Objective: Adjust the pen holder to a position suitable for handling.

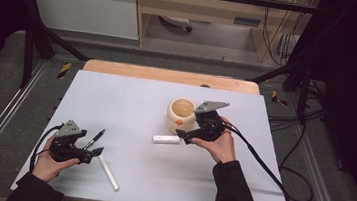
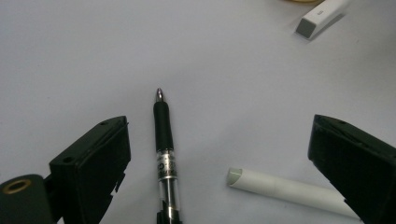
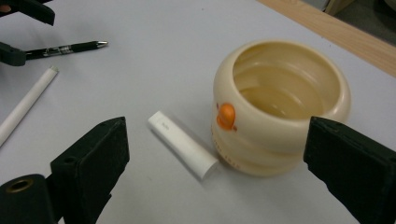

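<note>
The right gripper [image 1: 186, 136] hangs beside the cream pot, jaws spread wide with nothing gripped, so the short white stick lying on the table between pot and gripper reads as just set down or about to be picked up. Across the table the left gripper [image 1: 94, 153] sits low over its own pair of items, jaws apart too, straddling the pen without pinching it.

Biggest first: the pale table cover [image 1: 131, 100] carries everything. The cream pot [image 3: 280, 105] stands upright, mouth open and empty, with an orange knob [image 3: 226, 115] on its side facing the gripper; it looks like the likely container for the loose pieces. The long white tube [image 2: 289, 190] lies flat near the left gripper's right-hand jaw, apart from the pen. The black pen [image 2: 164, 144] lies between the left jaws, tip pointing away. The short white stick [image 3: 183, 143] rests almost against the pot's foot, within easy reach of the right jaws.
</note>
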{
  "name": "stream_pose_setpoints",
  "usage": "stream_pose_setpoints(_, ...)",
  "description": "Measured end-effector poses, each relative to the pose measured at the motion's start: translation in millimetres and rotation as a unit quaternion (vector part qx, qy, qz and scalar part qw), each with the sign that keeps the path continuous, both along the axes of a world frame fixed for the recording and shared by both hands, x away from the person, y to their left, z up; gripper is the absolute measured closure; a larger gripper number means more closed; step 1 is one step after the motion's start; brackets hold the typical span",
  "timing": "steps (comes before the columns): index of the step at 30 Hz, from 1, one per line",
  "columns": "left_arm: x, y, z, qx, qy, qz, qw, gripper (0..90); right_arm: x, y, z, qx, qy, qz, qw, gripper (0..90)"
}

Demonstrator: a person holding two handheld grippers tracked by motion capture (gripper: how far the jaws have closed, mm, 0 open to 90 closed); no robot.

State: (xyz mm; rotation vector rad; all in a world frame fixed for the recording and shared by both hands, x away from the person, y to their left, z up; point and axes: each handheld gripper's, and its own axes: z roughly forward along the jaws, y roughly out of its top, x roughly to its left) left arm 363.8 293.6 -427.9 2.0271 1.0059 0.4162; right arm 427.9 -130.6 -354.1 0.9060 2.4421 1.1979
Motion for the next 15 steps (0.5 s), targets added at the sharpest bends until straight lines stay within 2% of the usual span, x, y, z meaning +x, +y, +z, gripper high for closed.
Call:
stream_pose_setpoints(2, -0.7, -3.1, 2.5, 0.002, 0.0, 0.002, 1.0, 6.0, -11.1, -13.8, -10.0, 0.013, 0.005, -0.012, 0.9998, 5.3)
stream_pose_setpoints(7, -1.3, -9.3, 6.5, 0.007, 0.002, 0.004, 1.0, 9.2, -24.8, -37.1, -27.7, 0.027, 0.017, -0.039, 0.9987, 5.1)
stream_pose_setpoints(12, -1.7, -22.4, 13.2, 0.009, 0.004, -0.003, 1.0, 15.7, -34.4, -55.4, -42.8, 0.033, 0.021, -0.056, 0.9977, 4.9)
stream_pose_setpoints(13, -1.4, -27.9, 15.7, 0.011, 0.007, -0.01, 0.9999, 20.2, -39.6, -64.7, -51.0, 0.036, 0.026, -0.065, 0.9969, 4.8)
stream_pose_setpoints(15, -0.9, -31.0, 16.9, 0.012, 0.01, -0.012, 0.9998, 24.0, -44.1, -71.9, -57.0, 0.039, 0.033, -0.073, 0.996, 4.6)
